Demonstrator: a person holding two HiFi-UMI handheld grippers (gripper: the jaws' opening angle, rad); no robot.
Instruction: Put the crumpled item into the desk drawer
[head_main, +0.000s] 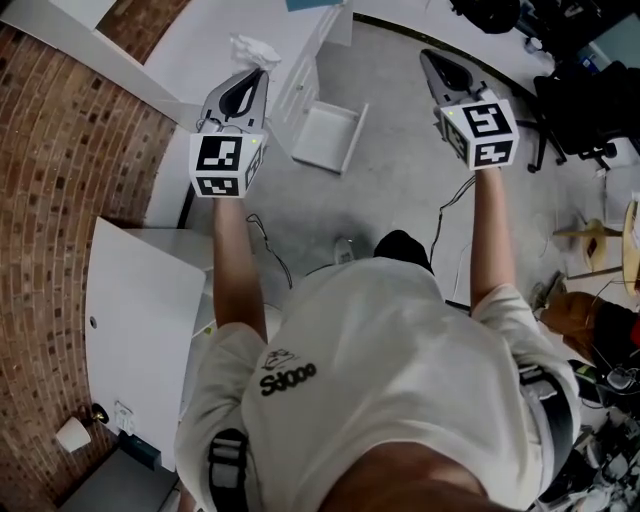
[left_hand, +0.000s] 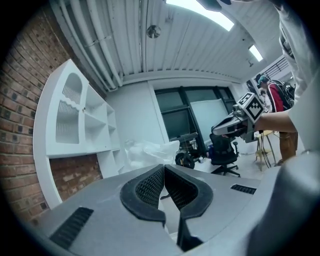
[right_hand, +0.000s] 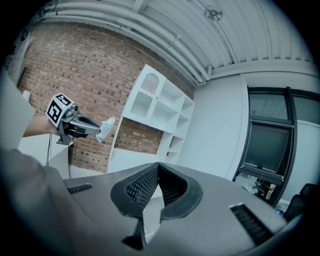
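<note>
Crumpled item (head_main: 253, 50): white and papery, pinched at the tip of the left gripper (head_main: 258, 76) and held in the air over the edge of the desk (head_main: 200, 45).

Nearest to me, the shirt (head_main: 380, 350) carries a small logo with dark lettering. I read it roughly as "Sdoo" and cannot confirm it.

The left jaws are closed with their tips meeting. The right gripper view shows the item caught at that tip, so I judge that only a corner is nipped.

The right gripper (head_main: 428, 58) has its jaws pressed together with nothing between them. I take it to be held clear as a spare.

Both marker cubes bear black-and-white square patterns and no words.

Beyond the grippers, the drawer (head_main: 325, 140) stands pulled out, and its floor looks bare. I judge it is waiting to receive the item, which hangs just left of it.
</note>
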